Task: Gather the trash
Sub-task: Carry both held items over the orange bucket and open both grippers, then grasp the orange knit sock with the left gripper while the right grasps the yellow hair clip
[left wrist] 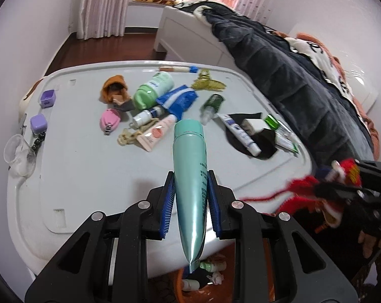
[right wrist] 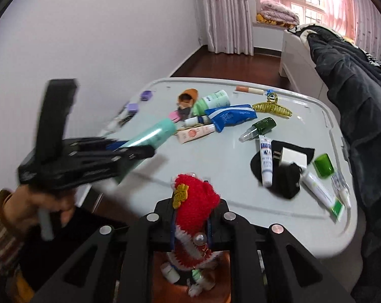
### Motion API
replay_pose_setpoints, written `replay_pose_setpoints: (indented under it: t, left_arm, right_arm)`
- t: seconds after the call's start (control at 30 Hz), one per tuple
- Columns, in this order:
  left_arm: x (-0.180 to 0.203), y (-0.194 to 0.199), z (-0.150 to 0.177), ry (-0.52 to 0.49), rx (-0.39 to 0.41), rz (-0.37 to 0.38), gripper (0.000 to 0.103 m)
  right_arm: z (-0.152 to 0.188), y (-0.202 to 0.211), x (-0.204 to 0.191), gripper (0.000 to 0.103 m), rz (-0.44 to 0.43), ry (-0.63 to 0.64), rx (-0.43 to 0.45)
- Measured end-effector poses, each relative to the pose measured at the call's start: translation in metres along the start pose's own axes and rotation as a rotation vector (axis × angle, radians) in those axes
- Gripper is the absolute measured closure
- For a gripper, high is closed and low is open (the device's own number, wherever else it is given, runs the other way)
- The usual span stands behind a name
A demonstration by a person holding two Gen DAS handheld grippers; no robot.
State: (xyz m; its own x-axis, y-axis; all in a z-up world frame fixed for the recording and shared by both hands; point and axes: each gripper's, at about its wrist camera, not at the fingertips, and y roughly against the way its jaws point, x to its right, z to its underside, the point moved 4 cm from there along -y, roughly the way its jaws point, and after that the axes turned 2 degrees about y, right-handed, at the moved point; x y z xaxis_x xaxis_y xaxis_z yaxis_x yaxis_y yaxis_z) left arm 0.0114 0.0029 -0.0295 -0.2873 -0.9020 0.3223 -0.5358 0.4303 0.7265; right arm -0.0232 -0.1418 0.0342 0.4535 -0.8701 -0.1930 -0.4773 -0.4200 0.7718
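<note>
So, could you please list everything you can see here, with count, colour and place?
teal tube: 1, teal, clamped in left gripper above table edge
knitted ornament: 1, red, clamped in right gripper
table: 1, pale grey
green bottle: 1, light green, lying far centre
blue pouch: 1, blue, beside green bottle
hair claw: 1, yellow, far side
dark green bottle: 1, lying centre right
black cloth: 1, right side, under a white tube
purple boxes: 2, left edge
bin: 1, orange, below table edge, holds discards
left gripper: 1, black, blue pads
right gripper: 1, black
</note>
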Motion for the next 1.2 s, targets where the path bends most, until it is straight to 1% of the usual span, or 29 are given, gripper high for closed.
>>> replay_pose_setpoints:
  t: [0.1, 0.17, 0.27, 0.33, 0.37, 0.4, 0.47, 0.5, 0.53, 0.57, 0.6, 0.63, 0.67, 0.73, 0.83, 0.87, 0.97, 1.03, 1.1, 1.17, 1.2]
  left_arm:
    - [0.012, 0.012, 0.014, -0.006, 0.010, 0.029, 0.079]
    - [0.020, 0.018, 0.028, -0.007, -0.001, 0.048, 0.079]
    - [0.039, 0.028, 0.058, -0.025, -0.034, 0.075, 0.079]
    - [0.048, 0.032, 0.079, -0.021, -0.075, 0.093, 0.078]
    - [0.052, 0.030, 0.094, -0.010, -0.120, 0.110, 0.078]
    - [0.054, 0.028, 0.102, -0.002, -0.148, 0.119, 0.078]
    - [0.058, 0.020, 0.124, 0.016, -0.224, 0.138, 0.078]
    - [0.062, 0.012, 0.135, 0.014, -0.277, 0.143, 0.078]
    - [0.064, 0.008, 0.139, 0.011, -0.304, 0.141, 0.074]
    - [0.067, 0.003, 0.143, 0.010, -0.333, 0.142, 0.066]
    - [0.068, 0.002, 0.144, 0.012, -0.337, 0.144, 0.061]
    - [0.069, 0.001, 0.144, 0.016, -0.336, 0.138, 0.050]
    - [0.068, 0.002, 0.143, 0.021, -0.333, 0.126, 0.044]
    - [0.060, 0.002, 0.141, 0.056, -0.319, 0.114, 0.041]
    - [0.046, 0.003, 0.137, 0.153, -0.313, 0.115, 0.040]
    - [0.042, 0.004, 0.133, 0.167, -0.298, 0.108, 0.040]
    - [0.038, 0.013, 0.116, 0.148, -0.226, 0.065, 0.040]
    - [0.038, 0.018, 0.102, 0.125, -0.191, 0.035, 0.040]
    - [0.036, 0.021, 0.080, 0.105, -0.148, 0.000, 0.040]
    - [0.031, 0.023, 0.058, 0.096, -0.107, -0.024, 0.036]
    - [0.028, 0.022, 0.044, 0.092, -0.082, -0.036, 0.035]
  right_arm:
    - [0.021, 0.019, -0.007, 0.087, -0.020, -0.007, -0.005]
    - [0.038, 0.022, -0.009, 0.087, -0.030, -0.014, -0.034]
    - [0.069, 0.011, -0.010, 0.087, -0.048, -0.028, -0.102]
    - [0.093, 0.000, -0.009, 0.087, -0.064, -0.047, -0.156]
    - [0.101, -0.004, -0.009, 0.087, -0.068, -0.055, -0.175]
    - [0.113, -0.012, -0.008, 0.086, -0.074, -0.070, -0.205]
    - [0.129, -0.025, -0.006, 0.081, -0.089, -0.103, -0.256]
    - [0.136, -0.031, -0.005, 0.074, -0.101, -0.117, -0.285]
    - [0.142, -0.038, -0.004, 0.061, -0.089, -0.128, -0.311]
    - [0.145, -0.042, -0.002, 0.051, -0.074, -0.133, -0.331]
    - [0.147, -0.044, -0.001, 0.036, -0.068, -0.140, -0.349]
    - [0.147, -0.044, 0.001, 0.033, -0.065, -0.148, -0.346]
    - [0.146, -0.041, 0.005, 0.032, -0.061, -0.162, -0.333]
    - [0.141, -0.033, 0.015, 0.030, -0.052, -0.187, -0.303]
    - [0.130, -0.021, 0.029, 0.027, -0.031, -0.214, -0.252]
    - [0.121, -0.015, 0.034, 0.027, -0.023, -0.215, -0.227]
    - [0.084, 0.001, 0.044, 0.025, -0.003, -0.185, -0.145]
    - [0.058, 0.009, 0.047, 0.019, 0.005, -0.158, -0.089]
    - [0.021, 0.018, 0.053, 0.015, 0.021, -0.142, -0.008]
    - [-0.011, 0.020, 0.060, 0.014, 0.007, -0.152, 0.057]
    - [-0.024, 0.022, 0.065, 0.012, -0.002, -0.163, 0.088]
